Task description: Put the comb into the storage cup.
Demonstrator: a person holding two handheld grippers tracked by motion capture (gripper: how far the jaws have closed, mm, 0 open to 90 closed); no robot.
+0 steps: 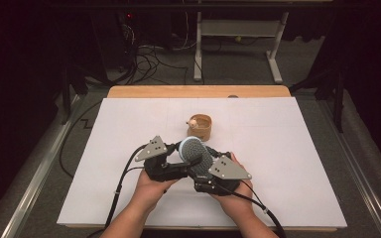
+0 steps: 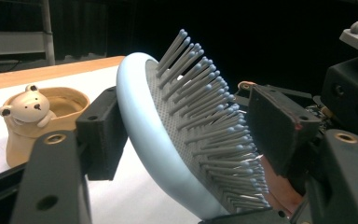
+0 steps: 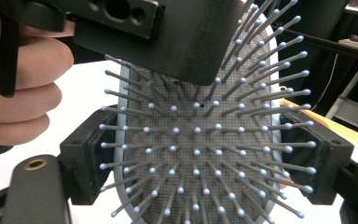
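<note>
A light-blue hairbrush (image 1: 196, 151) with grey bristles is held up over the white sheet (image 1: 287, 148), between both grippers. My left gripper (image 1: 182, 150) comes from the left. In the left gripper view (image 2: 189, 128) one pad lies against the brush's smooth back (image 2: 135, 121) and the other pad (image 2: 275, 126) meets the bristle tips. My right gripper (image 1: 202, 166) comes from the right. In the right gripper view (image 3: 205, 161) its jaws clamp the two side edges of the brush head (image 3: 196, 154), bristles facing the camera. The left gripper's jaw (image 3: 186, 42) covers the upper bristles.
A tan cup with a small bear figure (image 1: 200, 126) stands just beyond the brush, seen to the left in the left gripper view (image 2: 51, 116). The table's wooden far edge (image 1: 198, 91) shows behind it. Desk legs (image 1: 197, 49) and cables (image 1: 149, 57) lie on the floor beyond.
</note>
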